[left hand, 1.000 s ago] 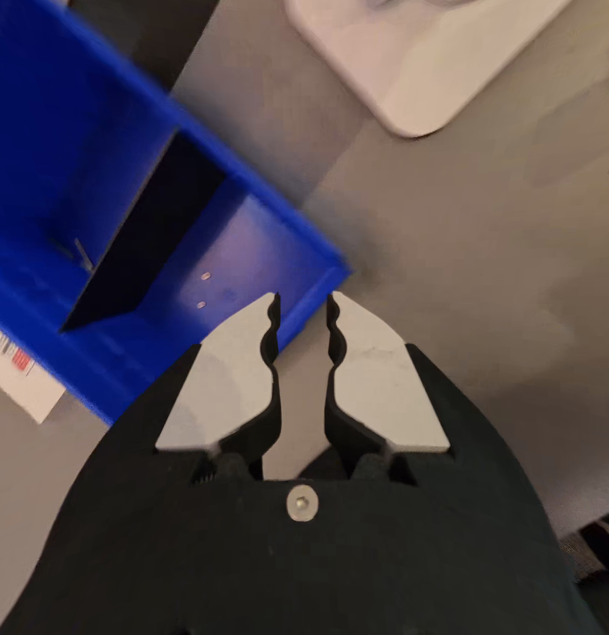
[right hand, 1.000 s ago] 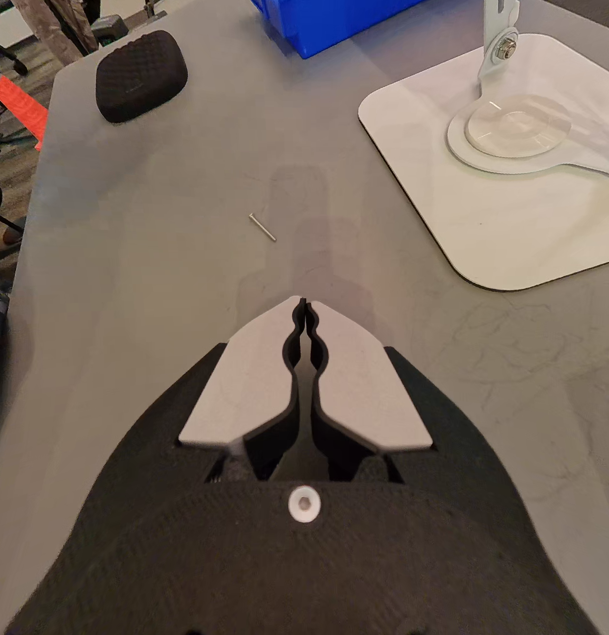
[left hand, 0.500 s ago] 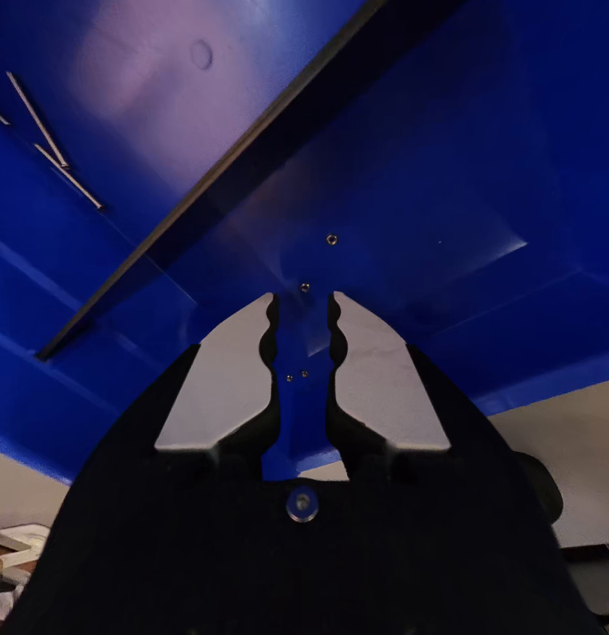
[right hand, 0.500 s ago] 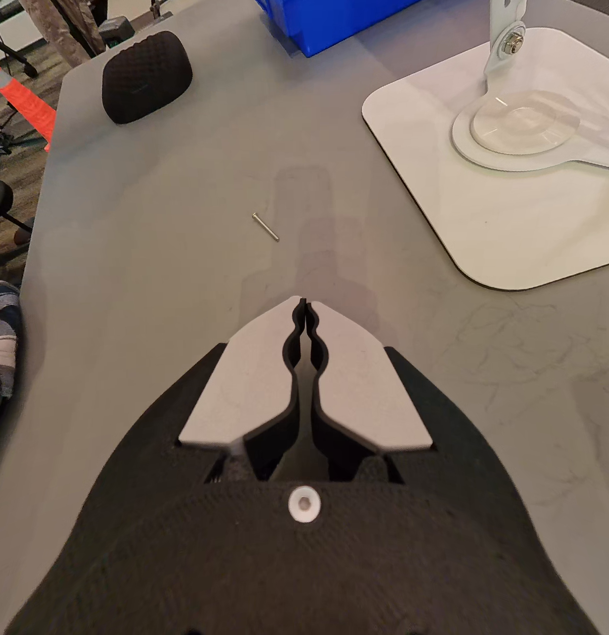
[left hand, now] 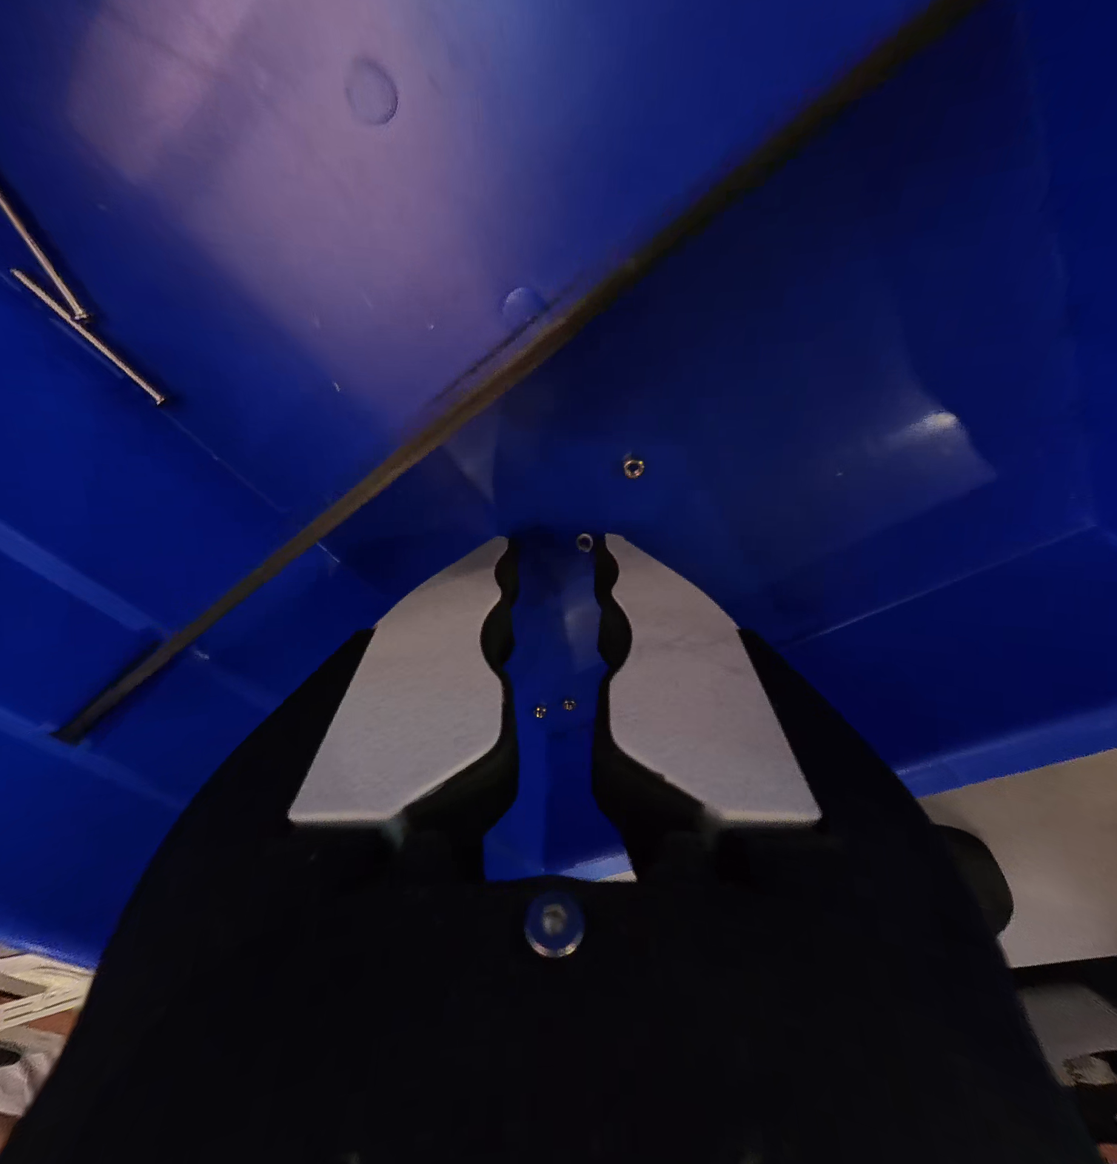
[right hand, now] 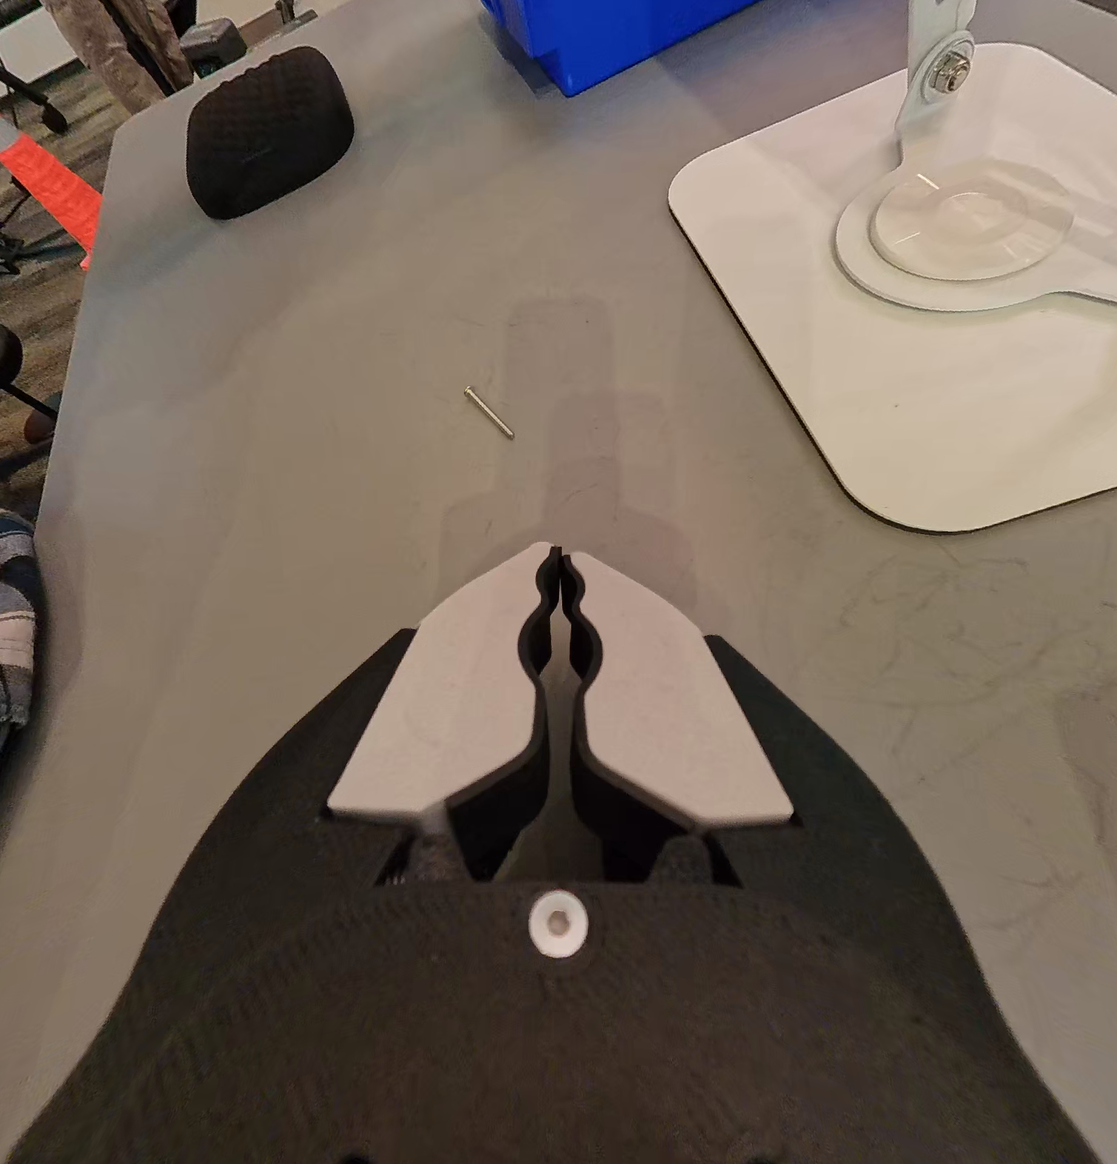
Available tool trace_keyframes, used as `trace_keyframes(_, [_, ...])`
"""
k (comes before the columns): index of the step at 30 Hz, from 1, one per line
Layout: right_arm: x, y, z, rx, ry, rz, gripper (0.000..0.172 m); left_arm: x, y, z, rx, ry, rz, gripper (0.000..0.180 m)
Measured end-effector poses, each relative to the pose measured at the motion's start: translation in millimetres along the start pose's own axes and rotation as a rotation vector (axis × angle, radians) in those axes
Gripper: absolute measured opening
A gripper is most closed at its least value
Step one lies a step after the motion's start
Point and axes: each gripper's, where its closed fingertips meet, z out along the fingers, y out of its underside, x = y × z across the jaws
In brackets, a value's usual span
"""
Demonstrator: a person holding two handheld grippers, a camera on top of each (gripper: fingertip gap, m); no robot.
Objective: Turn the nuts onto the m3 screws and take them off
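Because the left gripper (left hand: 555, 547) is reaching down into the blue bin (left hand: 795, 264) with its jaws released and nothing between the pads, the likeliest slip is a nudge: the small metal nut (left hand: 584, 542) is lying on the bin floor just beside the right fingertip (left hand: 612, 554), at the centre of the frame, and that tip could be pushing it aside instead of trapping it (the nut is tiny and the floor slick). It seems off-centre in the gap, though the dim view is making contact hard to judge. A second nut (left hand: 633, 467) is sitting up and to the right; two more (left hand: 553, 708) are lying lower, between the fingers. A black divider (left hand: 417, 434) is crossing diagonally.

The right gripper (right hand: 557, 554) is hovering clenched, empty, over the grey table (right hand: 291, 504); a screw (right hand: 488, 412) is lying above and left of it.
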Motion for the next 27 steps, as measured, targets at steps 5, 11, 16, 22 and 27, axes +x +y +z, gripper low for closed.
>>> trace_keyframes(5, [0,0,0,-0.002,-0.001,-0.001,0.000,0,3,1,-0.005,0.038,-0.022,0.020])
trace_keyframes(11, [-1,1,0,-0.005,-0.002,-0.002,0.000,4,1,2,0.008,0.059,-0.024,0.009])
trace_keyframes(16, [-1,1,0,-0.007,-0.002,-0.004,0.000,3,1,2,0.009,0.056,-0.025,0.000])
trace_keyframes(22, [-2,1,-1,-0.008,-0.003,-0.003,0.000,0,-11,-12,0.091,0.060,-0.044,0.012])
trace_keyframes(27, [-2,1,-1,-0.009,-0.004,-0.002,0.000,-5,-8,-6,0.043,0.033,-0.046,0.016])
